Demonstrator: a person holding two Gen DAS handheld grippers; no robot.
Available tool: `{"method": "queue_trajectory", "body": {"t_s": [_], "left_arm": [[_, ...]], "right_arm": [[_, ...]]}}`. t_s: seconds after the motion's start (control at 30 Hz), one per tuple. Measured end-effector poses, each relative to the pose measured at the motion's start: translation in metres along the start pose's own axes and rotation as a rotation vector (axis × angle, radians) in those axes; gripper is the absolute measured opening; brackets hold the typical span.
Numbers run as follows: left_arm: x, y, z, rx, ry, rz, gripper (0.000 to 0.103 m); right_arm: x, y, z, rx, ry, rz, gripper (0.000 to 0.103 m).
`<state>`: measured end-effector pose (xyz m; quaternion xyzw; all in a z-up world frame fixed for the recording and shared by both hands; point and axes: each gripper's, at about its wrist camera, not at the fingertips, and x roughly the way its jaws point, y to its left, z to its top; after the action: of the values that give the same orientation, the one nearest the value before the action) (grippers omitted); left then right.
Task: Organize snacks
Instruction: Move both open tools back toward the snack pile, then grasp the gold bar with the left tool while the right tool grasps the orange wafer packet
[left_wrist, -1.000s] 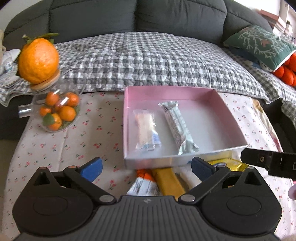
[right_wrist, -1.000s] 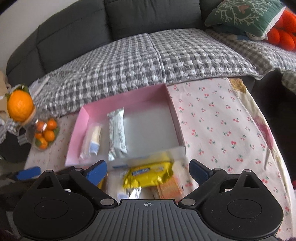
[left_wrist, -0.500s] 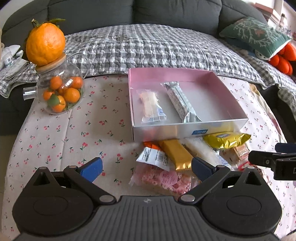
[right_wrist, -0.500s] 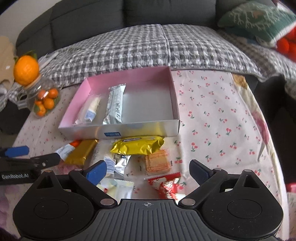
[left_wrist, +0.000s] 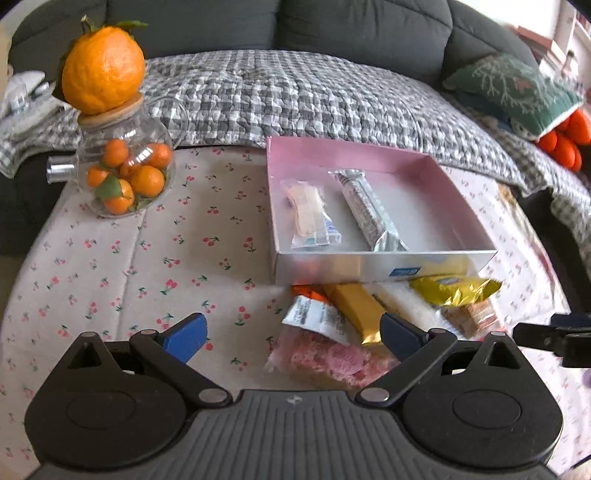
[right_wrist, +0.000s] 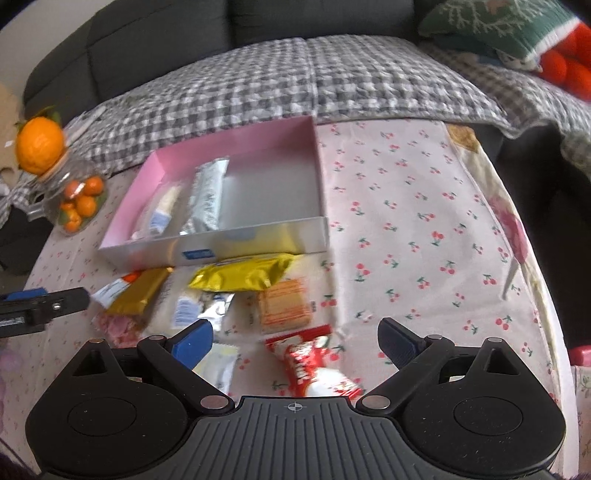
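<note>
A pink box (left_wrist: 465, 218) (right_wrist: 317, 173) on the cherry-print cloth holds a clear-wrapped wafer (left_wrist: 310, 214) and a silver bar (left_wrist: 369, 210). Loose snacks lie in front of it: a yellow packet (left_wrist: 450, 290) (right_wrist: 240, 275), a gold bar (left_wrist: 360, 308) (right_wrist: 138, 293), a pink packet (left_wrist: 332, 360), an orange cracker pack (right_wrist: 284, 304) and a red-and-white packet (right_wrist: 314, 363). My left gripper (left_wrist: 293, 336) hovers over the pile's left part; its jaws are closing, still wide, pressing nothing. My right gripper (right_wrist: 295, 343) is open above the red-and-white packet.
A glass jar of small oranges (left_wrist: 123, 177) (right_wrist: 74, 203) with a big orange (left_wrist: 103, 70) on its lid stands at the left. Behind the table runs a sofa with a checked blanket (left_wrist: 295, 103) and a green cushion (left_wrist: 513, 92).
Both grippers pulled back from the box and sank, so the snack pile came into view in front of them. The box and the snacks have not moved.
</note>
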<state>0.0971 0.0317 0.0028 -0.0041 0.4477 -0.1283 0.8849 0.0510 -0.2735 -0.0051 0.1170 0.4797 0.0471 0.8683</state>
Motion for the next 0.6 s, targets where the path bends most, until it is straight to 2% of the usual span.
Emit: {"method": "queue_trajectory", "body": {"t_s": [0.1,0.2,0.3,0.47,0.6], "left_arm": [[0.004,-0.003,0.003,-0.023,0.005,-0.014,0.089],[0.009,-0.007,0.007,-0.044,0.017,-0.036,0.076],[0.015,-0.013,0.011,-0.057,0.035,-0.070,0.068],[0.034,-0.028,0.015,-0.037,0.098,-0.064,0.055],[0.045,-0.040,0.016,-0.010,0.114,-0.035,0.053]], "right_arm": [[0.009,-0.014,0.006,0.064,0.027,-0.023,0.097],[0.017,-0.025,0.010,0.133,0.049,-0.015,0.097],[0.023,-0.029,0.013,0.178,0.062,-0.008,0.097],[0.034,-0.020,0.018,0.160,0.089,-0.016,0.097],[0.044,-0.007,0.020,0.111,0.115,-0.019,0.095]]}}
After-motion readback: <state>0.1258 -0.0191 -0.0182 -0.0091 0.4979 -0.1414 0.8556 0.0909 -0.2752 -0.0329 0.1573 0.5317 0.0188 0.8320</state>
